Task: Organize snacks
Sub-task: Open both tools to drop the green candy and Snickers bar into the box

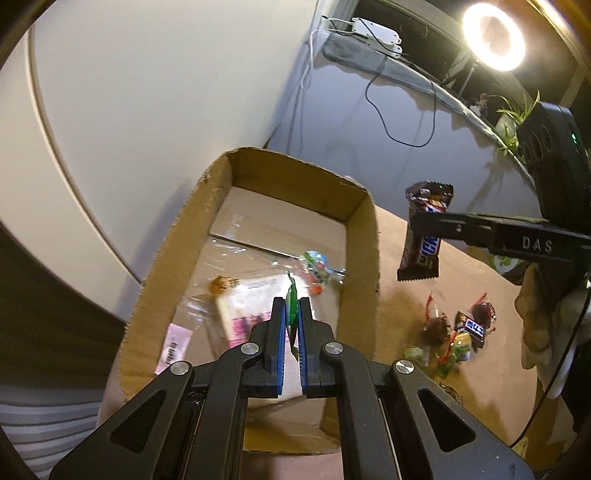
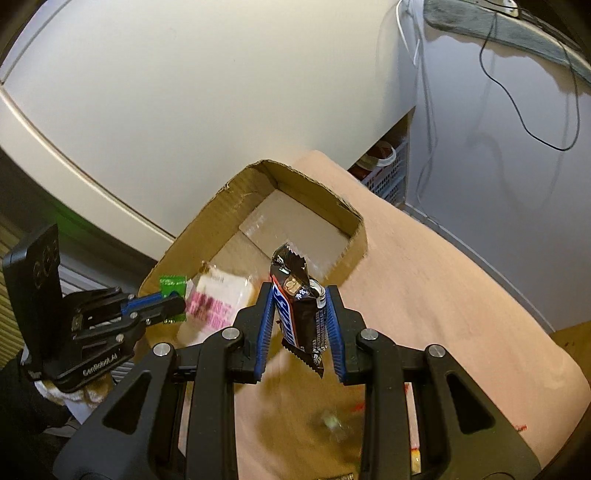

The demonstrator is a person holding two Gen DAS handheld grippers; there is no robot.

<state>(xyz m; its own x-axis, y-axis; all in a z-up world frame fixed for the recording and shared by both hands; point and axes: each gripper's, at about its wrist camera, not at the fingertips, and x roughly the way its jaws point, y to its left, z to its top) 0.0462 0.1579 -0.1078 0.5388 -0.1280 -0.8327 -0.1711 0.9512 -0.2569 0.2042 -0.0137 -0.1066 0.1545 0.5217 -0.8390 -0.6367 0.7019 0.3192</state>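
Observation:
An open cardboard box [image 1: 364,236] stands on a tan cloth; it also shows in the right wrist view [image 2: 207,218]. Inside lie a white-and-pink packet [image 1: 247,299], a colourful candy [image 1: 316,264] and a small brown sweet [image 1: 221,283]. My left gripper [image 1: 291,306] is shut on a thin green packet [image 1: 291,299] above the box; the packet also shows in the right wrist view [image 2: 171,286]. My right gripper [image 2: 297,295] is shut on a brown Snickers bar [image 2: 299,306] and holds it in the air right of the box; the bar also shows in the left wrist view [image 1: 424,236].
A pile of loose snacks [image 1: 454,332] lies on the cloth [image 2: 424,277] right of the box. A white curved wall is behind the box. A ring light [image 1: 493,35], cables and a potted plant [image 1: 513,110] are at the back right.

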